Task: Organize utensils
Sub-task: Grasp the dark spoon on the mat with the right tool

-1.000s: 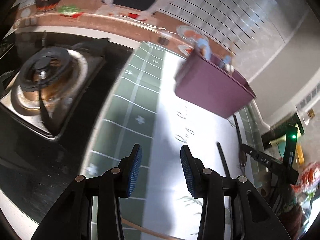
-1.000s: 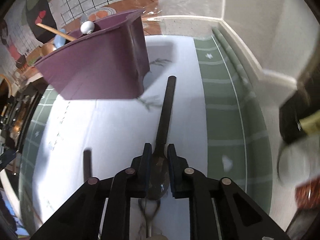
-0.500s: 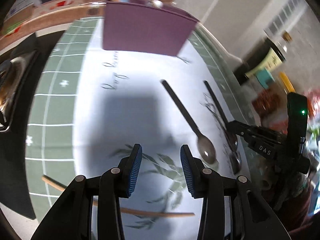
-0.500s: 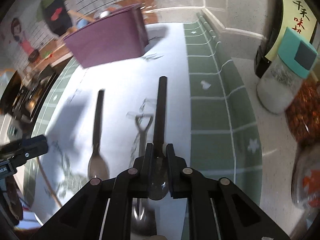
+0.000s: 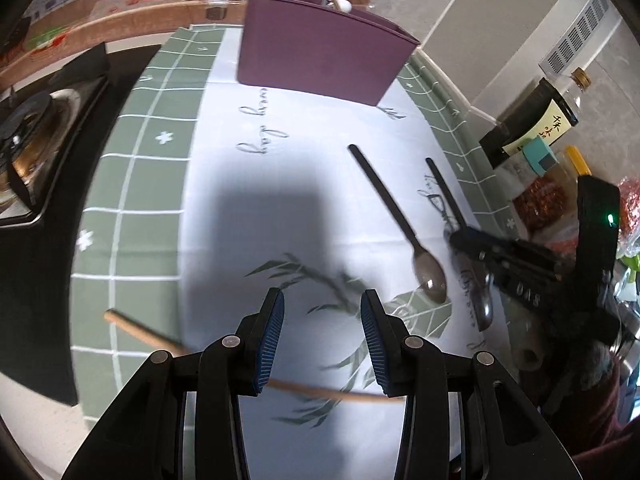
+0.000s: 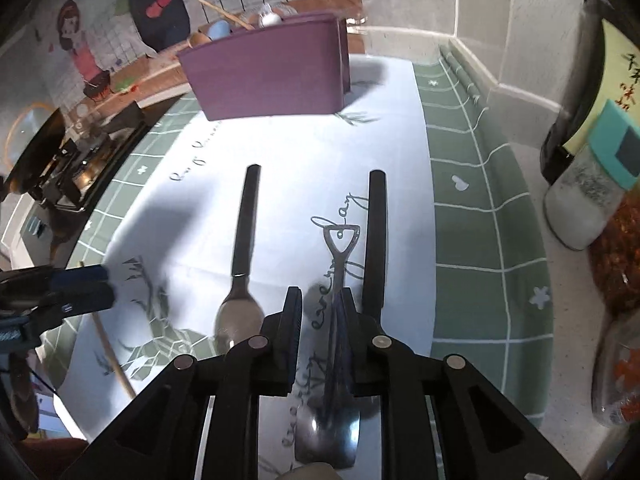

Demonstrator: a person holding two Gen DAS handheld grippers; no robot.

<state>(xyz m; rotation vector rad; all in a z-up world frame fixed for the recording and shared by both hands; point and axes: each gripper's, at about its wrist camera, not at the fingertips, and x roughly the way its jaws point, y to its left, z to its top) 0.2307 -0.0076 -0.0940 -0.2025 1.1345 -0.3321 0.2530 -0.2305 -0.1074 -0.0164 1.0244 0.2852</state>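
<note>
A purple utensil holder point(image 5: 320, 52) stands at the far end of the cloth with several utensils in it. My left gripper point(image 5: 322, 336) is open above a wooden stick point(image 5: 136, 330) that lies crosswise on the cloth. A black-handled spoon point(image 5: 400, 224) rests to its right. My right gripper point(image 6: 318, 312) is low over the cloth, jaws opening. A second black-handled spoon point(image 6: 376, 240) lies just outside its right finger, with the bowl hidden. Between the jaws a shovel-shaped metal spoon point(image 6: 340, 256) shows on the cloth; the pads do not press on it.
A green and white cloth point(image 5: 132, 184) covers the counter. A gas stove point(image 5: 24, 152) sits at the left. A dark sauce bottle point(image 5: 536, 120), a teal-lidded jar point(image 6: 592, 184) and red chili packets point(image 5: 544, 200) crowd the right edge by the wall.
The left gripper swung from the stove side to over the wooden stick. The right gripper drew back from the holder with the spoon; its jaws widened and the spoon now lies beside them.
</note>
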